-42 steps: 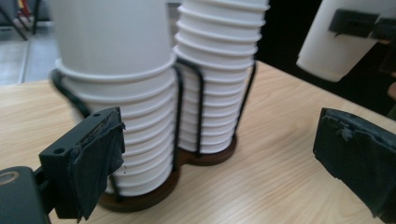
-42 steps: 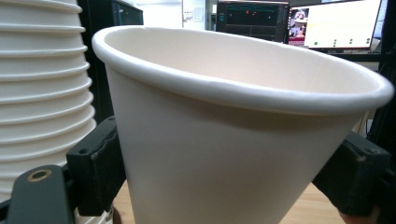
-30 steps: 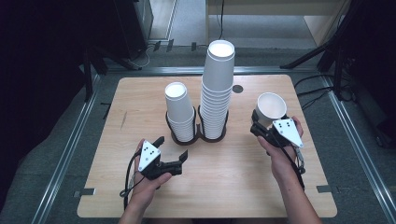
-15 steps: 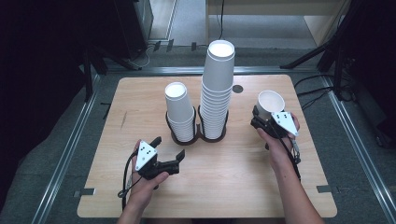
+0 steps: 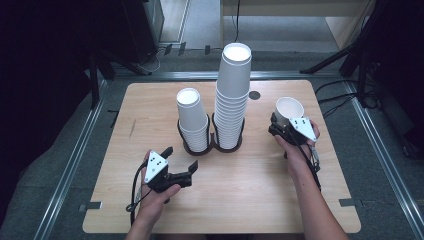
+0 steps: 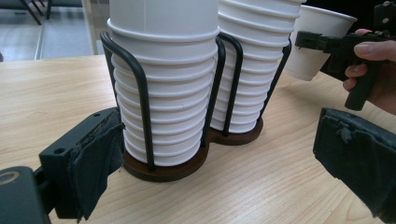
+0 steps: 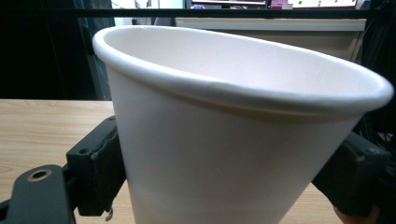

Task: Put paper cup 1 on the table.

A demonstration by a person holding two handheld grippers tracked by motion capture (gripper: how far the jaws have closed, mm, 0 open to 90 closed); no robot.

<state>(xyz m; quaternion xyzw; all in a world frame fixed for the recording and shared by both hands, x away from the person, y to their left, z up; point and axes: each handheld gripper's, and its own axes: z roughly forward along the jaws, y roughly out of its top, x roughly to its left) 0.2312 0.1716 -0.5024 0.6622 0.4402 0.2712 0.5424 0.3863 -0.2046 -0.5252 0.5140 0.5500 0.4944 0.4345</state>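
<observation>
A black wire holder [image 5: 212, 142] on the wooden table [image 5: 250, 200] carries two stacks of white paper cups: a short stack [image 5: 192, 120] and a tall stack [image 5: 234, 90]. My right gripper [image 5: 280, 124] is shut on a single white cup [image 5: 289, 111], held mouth-up just right of the holder; its pads [image 7: 100, 168] press both sides of the cup [image 7: 224, 130]. My left gripper [image 5: 181, 158] is open near the front of the table, jaws spread wide and pointing at the short stack [image 6: 163, 93] and tall stack [image 6: 254, 70], with nothing between them.
A small dark round hole [image 5: 255, 95] sits in the table behind the tall stack. Metal rails [image 5: 75, 165] frame the table, with dark floor and cables [image 5: 345, 95] beyond. The person's right hand [image 6: 373, 70] shows in the left gripper view.
The right hand has shifted a little inward and lower with the cup, which now stands more upright. The left gripper has stayed in place, still open.
</observation>
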